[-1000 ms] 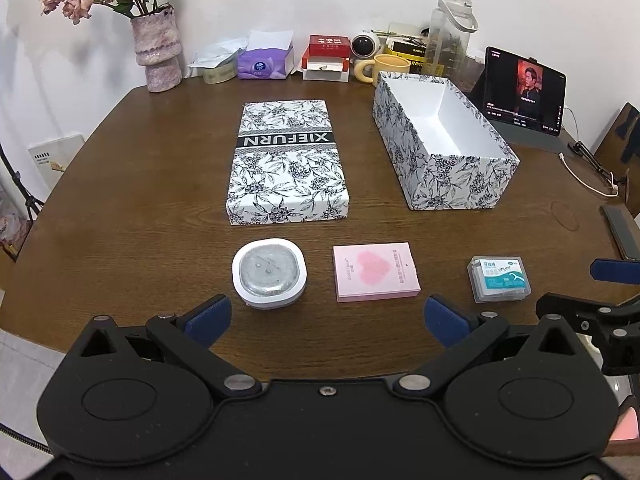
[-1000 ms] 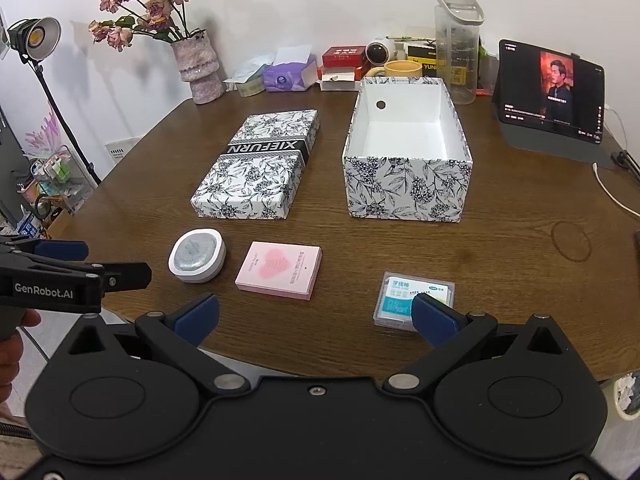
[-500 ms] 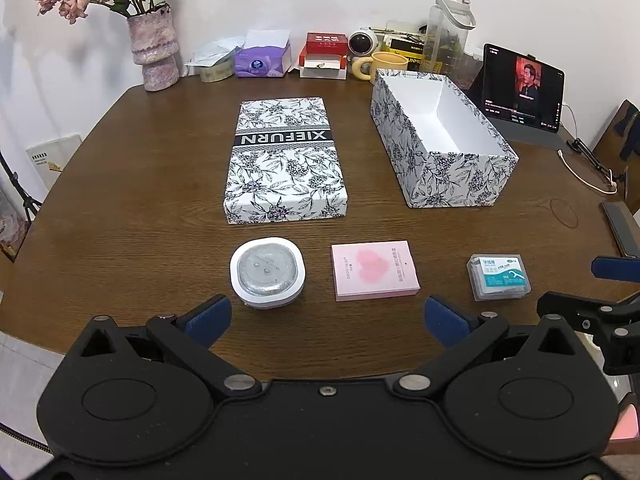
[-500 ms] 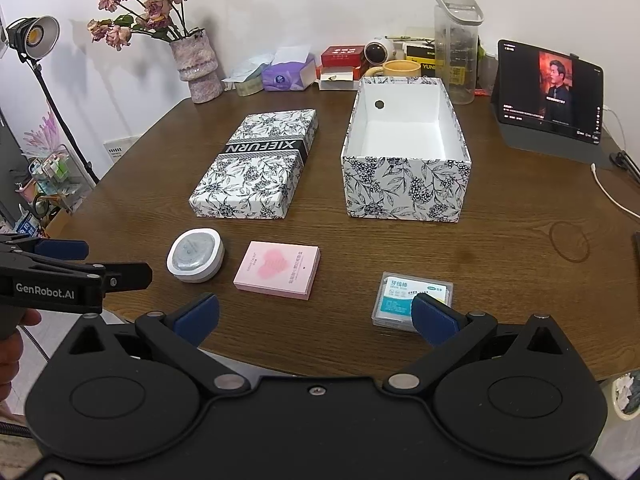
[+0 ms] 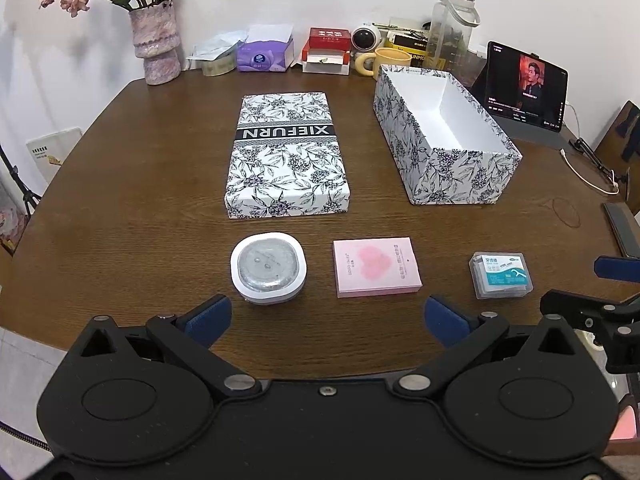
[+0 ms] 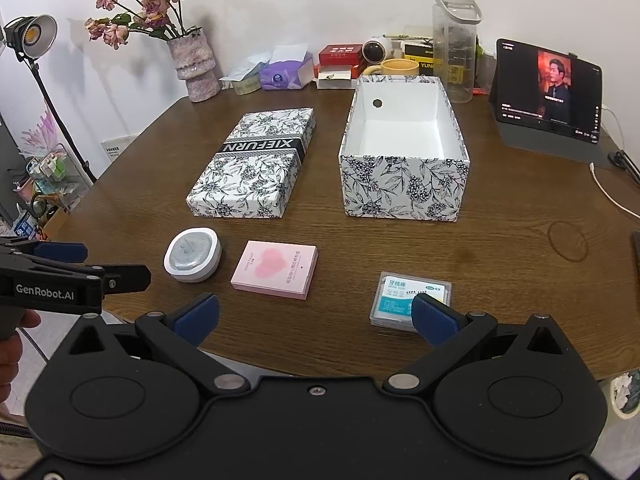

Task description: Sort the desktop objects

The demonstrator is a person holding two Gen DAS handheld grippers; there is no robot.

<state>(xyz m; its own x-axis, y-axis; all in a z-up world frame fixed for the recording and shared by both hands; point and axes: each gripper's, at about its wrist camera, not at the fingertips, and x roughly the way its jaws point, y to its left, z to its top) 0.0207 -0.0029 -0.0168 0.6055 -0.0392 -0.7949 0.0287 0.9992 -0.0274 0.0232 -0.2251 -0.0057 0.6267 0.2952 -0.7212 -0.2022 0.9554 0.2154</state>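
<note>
Both grippers spread wide, empty, at the table's (image 5: pixel 120 200) near edge: left gripper (image 5: pixel 326 314), right gripper (image 6: pixel 314 312). Row along that edge: white case (image 5: pixel 268 268), pink card box (image 5: pixel 376 266), floss box (image 5: pixel 500 274), long axes left-right. Open box (image 5: pixel 444 136) and lid (image 5: pixel 286 156) ran front-back.

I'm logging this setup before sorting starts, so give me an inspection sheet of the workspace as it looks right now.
Surface: brown wooden table, with a faint ring mark on the right.
Job's things: open floral box holds nothing; its lid lies beside it; white round case, pink card box and floss pick box stand in a row, apart.
Clutter: vase, tissues, yellow mug, jug and tablet along the back.
Grippers: left gripper and right gripper both open, holding nothing.
Cables: white cable at the right edge.
Surroundings: white wall, studio lamp.
</note>
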